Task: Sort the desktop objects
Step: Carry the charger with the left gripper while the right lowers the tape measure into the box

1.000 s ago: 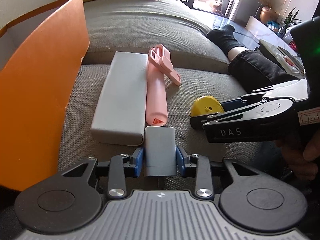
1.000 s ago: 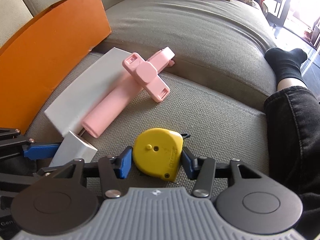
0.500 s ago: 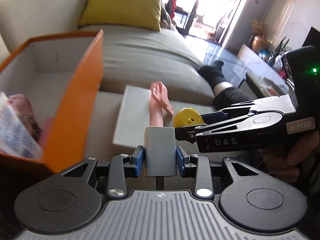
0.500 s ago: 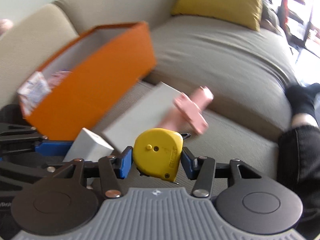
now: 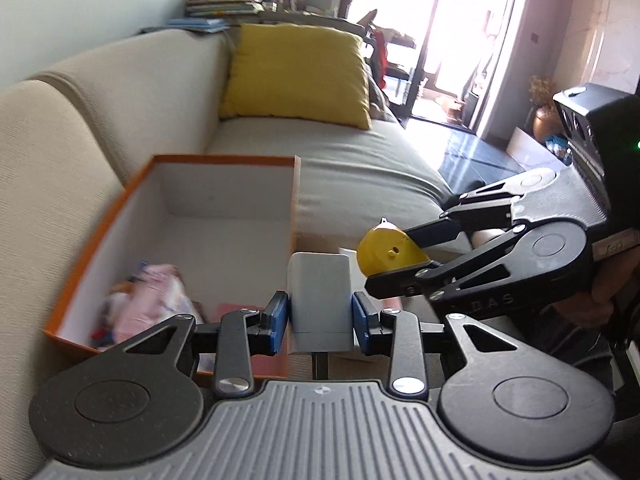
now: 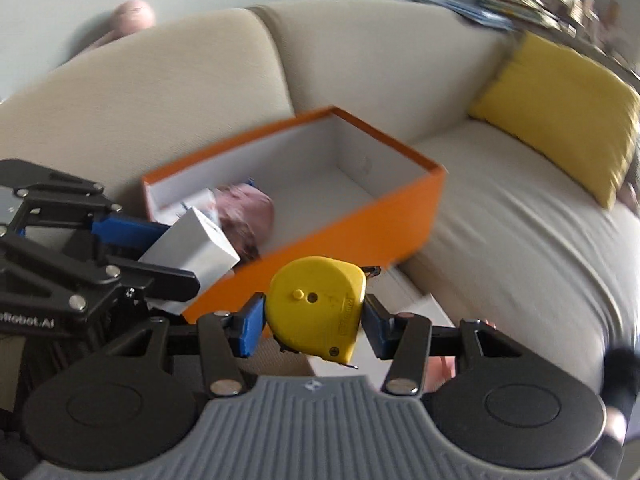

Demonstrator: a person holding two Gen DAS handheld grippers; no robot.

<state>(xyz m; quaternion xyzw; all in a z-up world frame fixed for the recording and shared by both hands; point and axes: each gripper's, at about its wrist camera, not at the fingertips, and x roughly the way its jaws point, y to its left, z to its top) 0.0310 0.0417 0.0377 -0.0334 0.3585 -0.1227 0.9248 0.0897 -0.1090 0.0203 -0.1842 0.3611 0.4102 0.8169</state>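
Observation:
My left gripper (image 5: 320, 318) is shut on a small grey box (image 5: 320, 300), held in the air near the right wall of an open orange box (image 5: 294, 216). The right gripper (image 6: 314, 326) is shut on a yellow tape measure (image 6: 316, 306), raised beside the orange box (image 6: 360, 220). In the left wrist view the tape measure (image 5: 386, 252) and the right gripper (image 5: 400, 264) hang just right of the grey box. In the right wrist view the grey box (image 6: 192, 246) and the left gripper (image 6: 160, 252) show at left. Pink and white items (image 5: 148, 300) lie in the orange box's near end.
The orange box stands on a beige sofa seat (image 5: 360, 184) against the backrest (image 5: 100, 112). A yellow cushion (image 5: 296, 76) leans at the far end. A long white box (image 6: 408, 308) lies on the seat below the right gripper. A hand (image 5: 600, 296) holds the right gripper's handle.
Both grippers have risen off the sofa seat with their objects and tilted up toward the orange box, whose white inside now shows. The pink stick and long white box have dropped out of view.

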